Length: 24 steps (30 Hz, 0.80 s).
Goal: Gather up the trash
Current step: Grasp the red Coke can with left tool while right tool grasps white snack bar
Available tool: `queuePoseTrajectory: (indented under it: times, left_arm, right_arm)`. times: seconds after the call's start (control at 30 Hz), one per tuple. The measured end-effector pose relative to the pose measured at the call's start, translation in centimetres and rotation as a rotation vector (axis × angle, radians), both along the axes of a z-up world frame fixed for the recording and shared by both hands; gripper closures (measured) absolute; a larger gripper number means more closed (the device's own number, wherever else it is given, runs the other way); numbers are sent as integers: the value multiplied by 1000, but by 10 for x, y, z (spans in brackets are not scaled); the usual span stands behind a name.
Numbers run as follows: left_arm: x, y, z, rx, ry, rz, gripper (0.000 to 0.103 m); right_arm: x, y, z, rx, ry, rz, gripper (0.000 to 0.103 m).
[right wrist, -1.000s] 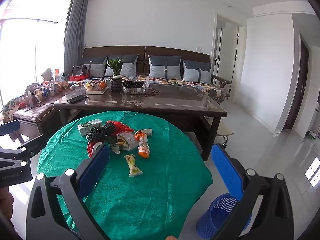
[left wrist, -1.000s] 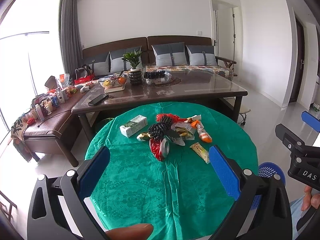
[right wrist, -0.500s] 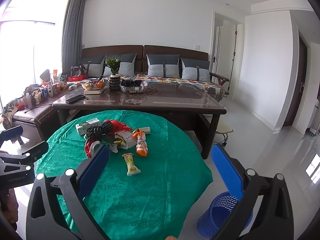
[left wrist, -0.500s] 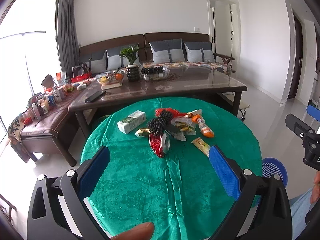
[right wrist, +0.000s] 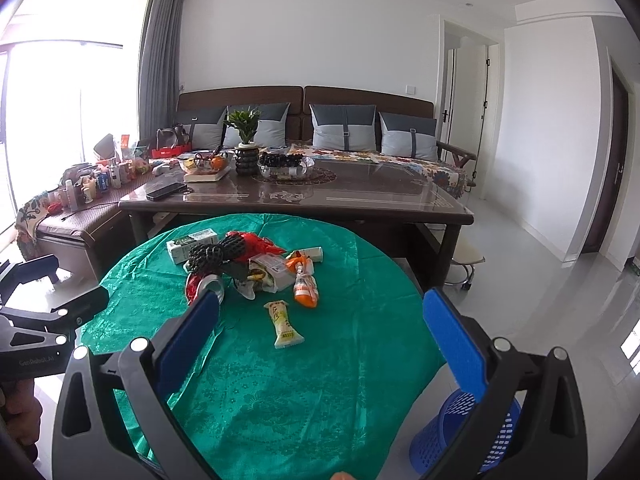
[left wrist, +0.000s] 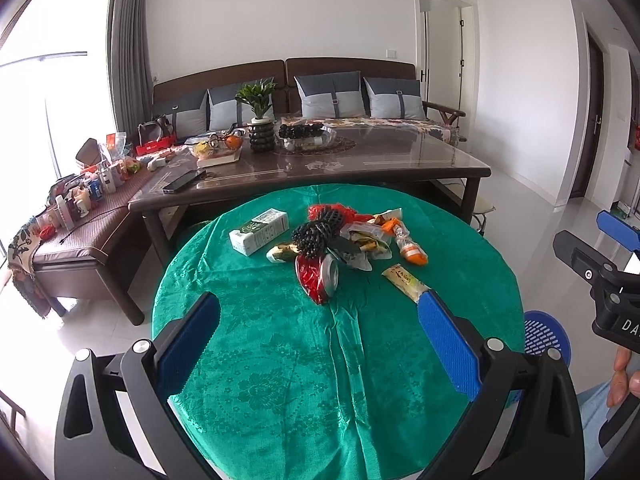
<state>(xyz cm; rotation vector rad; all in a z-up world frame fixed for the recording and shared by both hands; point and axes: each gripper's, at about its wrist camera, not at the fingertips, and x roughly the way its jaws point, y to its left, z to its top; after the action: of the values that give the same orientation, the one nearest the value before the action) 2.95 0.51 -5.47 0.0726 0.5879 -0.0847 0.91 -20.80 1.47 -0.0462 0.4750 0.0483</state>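
I have both tools hovering at the near edge of the round green table (left wrist: 280, 360), and neither has anything in it: the left gripper (left wrist: 318, 344) stands with its blue pads spread wide and nothing between them, and the right gripper (right wrist: 320, 340) is just as wide and just as empty. The trash sits in a loose heap ahead of both, toward the table's far half. Straight ahead of my left tool lies the crushed red can (left wrist: 318, 276), with a black mesh sleeve (left wrist: 314, 234) and a milk carton (left wrist: 260, 232) beyond it. Ahead of my right tool, and apart from the heap, lies a yellow snack wrapper (right wrist: 283, 322), with an orange bottle (right wrist: 306, 288) a little farther on. The blue basket (right wrist: 468, 436) stands on the floor off the table's edge, under my right tool's outer finger. I judge the step in hand to be the first reach, and the lone wrapper looks the easiest start: I would come down over it with the pads straddling its narrow width, press low against the cloth without snagging the folds, close gently since the wrapper probably crumples, then swing right to the basket.
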Motion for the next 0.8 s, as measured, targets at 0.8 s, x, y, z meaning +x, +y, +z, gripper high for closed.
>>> queuePoseTrajectory:
  times: [0.8]
  left_arm:
    - [56,20,-84,-63,161,-5,5]
  right_arm:
    - [47,1,-69,67,110,75,5]
